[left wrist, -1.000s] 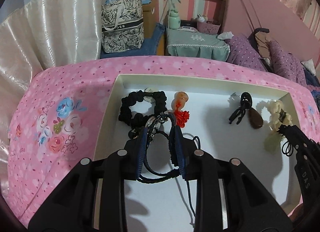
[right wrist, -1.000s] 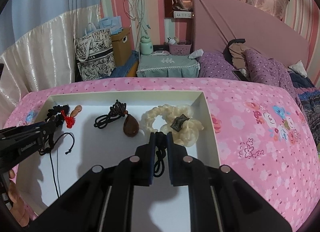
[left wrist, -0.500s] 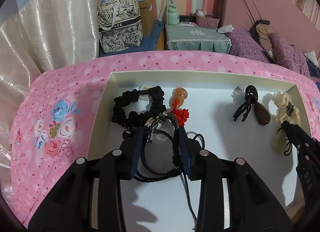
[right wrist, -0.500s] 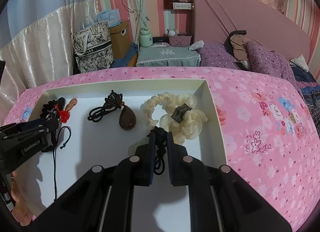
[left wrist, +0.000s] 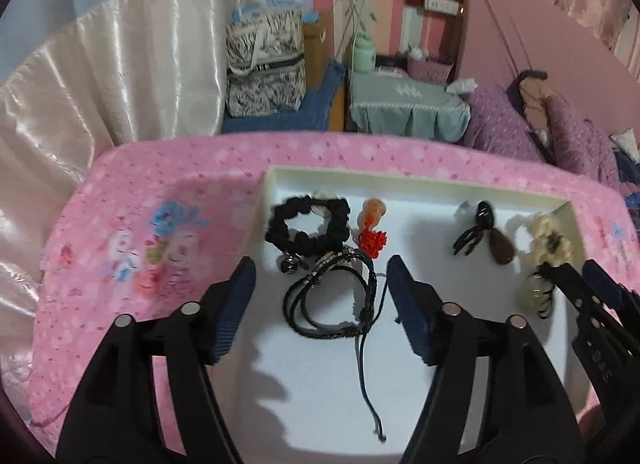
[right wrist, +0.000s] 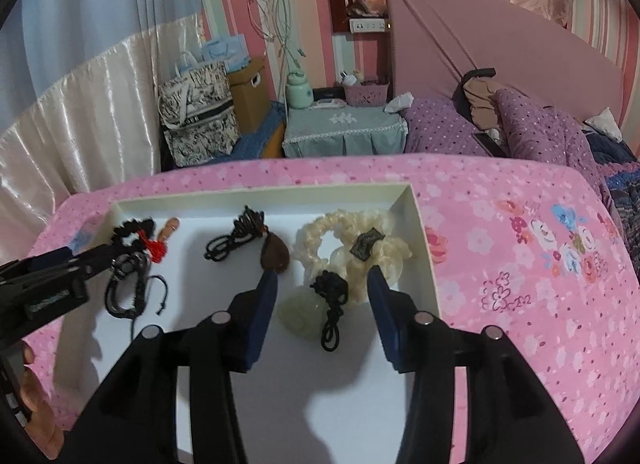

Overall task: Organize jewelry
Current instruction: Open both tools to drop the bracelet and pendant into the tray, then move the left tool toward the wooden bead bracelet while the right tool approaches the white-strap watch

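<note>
A white tray lies on the pink floral bed. My left gripper is open above the black cord bracelets, which lie loose in the tray. A black scrunchie and an orange pendant with a red tassel lie behind them. My right gripper is open over a pale green pendant with a black cord. A brown pendant and a cream scrunchie lie beyond it.
The pink floral cover spreads to the right of the tray. Behind the bed stand a patterned tote bag, a covered nightstand and purple pillows. A white curtain hangs at the left.
Both grippers have opened and let go: the left dropped the black bracelets, the right dropped the green pendant's cord. Both have drawn back a little from the tray.
</note>
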A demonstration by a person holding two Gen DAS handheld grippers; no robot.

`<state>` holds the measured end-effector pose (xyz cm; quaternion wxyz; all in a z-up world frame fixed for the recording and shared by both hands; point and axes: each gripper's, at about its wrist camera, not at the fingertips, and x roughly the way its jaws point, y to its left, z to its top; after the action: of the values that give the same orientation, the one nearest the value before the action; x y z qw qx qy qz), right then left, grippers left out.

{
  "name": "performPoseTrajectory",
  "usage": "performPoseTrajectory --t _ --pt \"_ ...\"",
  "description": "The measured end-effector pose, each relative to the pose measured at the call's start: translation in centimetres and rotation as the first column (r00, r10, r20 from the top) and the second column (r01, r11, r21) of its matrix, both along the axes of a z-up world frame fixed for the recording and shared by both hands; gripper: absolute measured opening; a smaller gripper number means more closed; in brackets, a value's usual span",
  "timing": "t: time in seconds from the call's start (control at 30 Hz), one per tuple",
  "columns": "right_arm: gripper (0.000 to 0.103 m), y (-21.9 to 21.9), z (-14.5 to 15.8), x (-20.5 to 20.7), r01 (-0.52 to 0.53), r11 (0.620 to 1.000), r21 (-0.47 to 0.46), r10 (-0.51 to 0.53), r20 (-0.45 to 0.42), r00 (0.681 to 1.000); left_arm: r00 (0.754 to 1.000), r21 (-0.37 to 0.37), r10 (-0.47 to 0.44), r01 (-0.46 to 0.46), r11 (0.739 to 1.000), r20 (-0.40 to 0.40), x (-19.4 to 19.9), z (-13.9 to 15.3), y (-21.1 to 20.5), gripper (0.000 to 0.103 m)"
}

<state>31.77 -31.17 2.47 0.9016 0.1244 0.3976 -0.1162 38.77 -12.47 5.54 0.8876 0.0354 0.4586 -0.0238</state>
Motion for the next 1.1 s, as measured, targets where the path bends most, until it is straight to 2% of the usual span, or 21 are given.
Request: performPoseTrajectory --t 0.07,0.13,0.2,0.3,0.4,0.6,0.7,0.8,0.93,1.1 --pt "0.055 -0.1 1.1 -0.6 0.002 1.000 0.001 -0.002 0.027 1.000 0.999 0.001 -0.001 0.001 1.000 0.039 -1.0 1.7 0.4 0.079" --pt "0.071 -0.1 2.2 -1.2 0.008 1.000 -0.012 -0.007 0.052 0.999 0.996 -0.003 -0.003 0.003 1.000 0.093 -2.5 3.9 1.0 0.088" --pt "0.081 0.0 3.6 -2.1 0.026 0.999 -0.045 -0.022 0.086 0.996 0.991 -0.010 -0.011 0.012 1.000 0.130 -3.8 5.7 1.7 0.092" --pt "0.090 0.1 5.1 -3.3 0.044 0.997 -0.066 -0.037 0.103 0.994 0.982 0.002 -0.024 0.024 1.000 0.187 -5.9 8.2 2.4 0.099" --pt "0.092 0.4 6.4 -5.0 0.052 0.996 -0.071 -0.044 0.116 0.992 0.970 -0.001 -0.028 0.029 1.000 0.241 -8.1 10.4 3.9 0.100" --pt "0.093 2.0 8.9 -8.5 0.066 0.988 -0.139 -0.046 0.136 0.990 0.963 -0.033 -0.005 0.014 0.999 0.271 -11.7 12.3 7.1 0.100" --pt "0.099 2.7 10.8 -10.9 0.099 0.982 -0.159 -0.069 0.183 0.981 0.960 -0.015 0.021 -0.017 1.000 0.281 -13.2 12.2 8.3 0.100" --pt "0.101 3.1 12.5 -13.0 0.136 0.973 -0.188 -0.093 0.223 0.971 0.966 -0.046 0.019 -0.008 0.999 0.259 -14.3 11.7 9.5 0.100" --pt "0.101 4.1 14.1 -15.1 0.167 0.954 -0.249 -0.110 0.225 0.968 0.973 -0.087 0.013 0.007 0.996 0.229 -15.7 11.1 10.8 0.100" --pt "0.101 5.0 14.1 -17.2 0.156 0.946 -0.284 -0.100 0.203 0.974 0.972 -0.102 0.013 0.011 0.995 0.233 -17.2 10.3 11.7 0.100"
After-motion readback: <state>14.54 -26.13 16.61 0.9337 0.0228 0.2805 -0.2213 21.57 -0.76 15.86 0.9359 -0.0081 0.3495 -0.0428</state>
